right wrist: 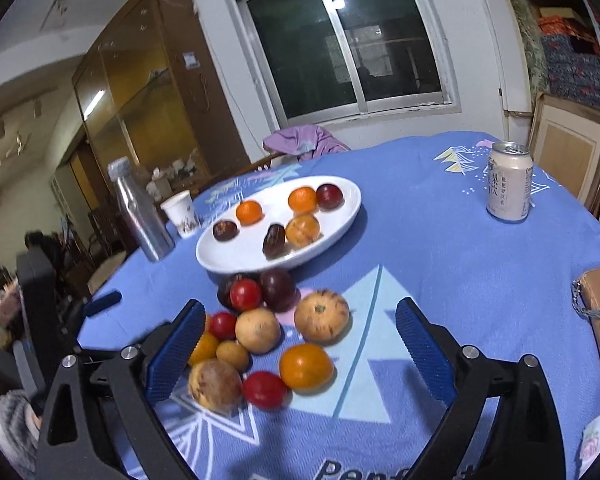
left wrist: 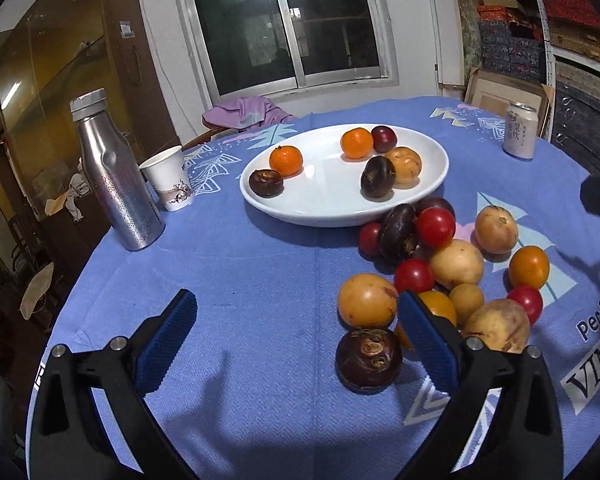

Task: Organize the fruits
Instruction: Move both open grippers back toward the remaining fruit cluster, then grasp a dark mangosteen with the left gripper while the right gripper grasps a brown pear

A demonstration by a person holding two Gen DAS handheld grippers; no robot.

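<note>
Nearest, the left gripper (left wrist: 296,336) and right gripper (right wrist: 300,340) both hang released, holding nothing. Beyond them a loose heap of red, orange, yellow and dark round fruits (left wrist: 456,264) waits on the blue patterned tablecloth (left wrist: 240,280). Farther off, the white oval ceramic plate (left wrist: 332,204) holds six fruits, so perhaps a third is done.
</note>
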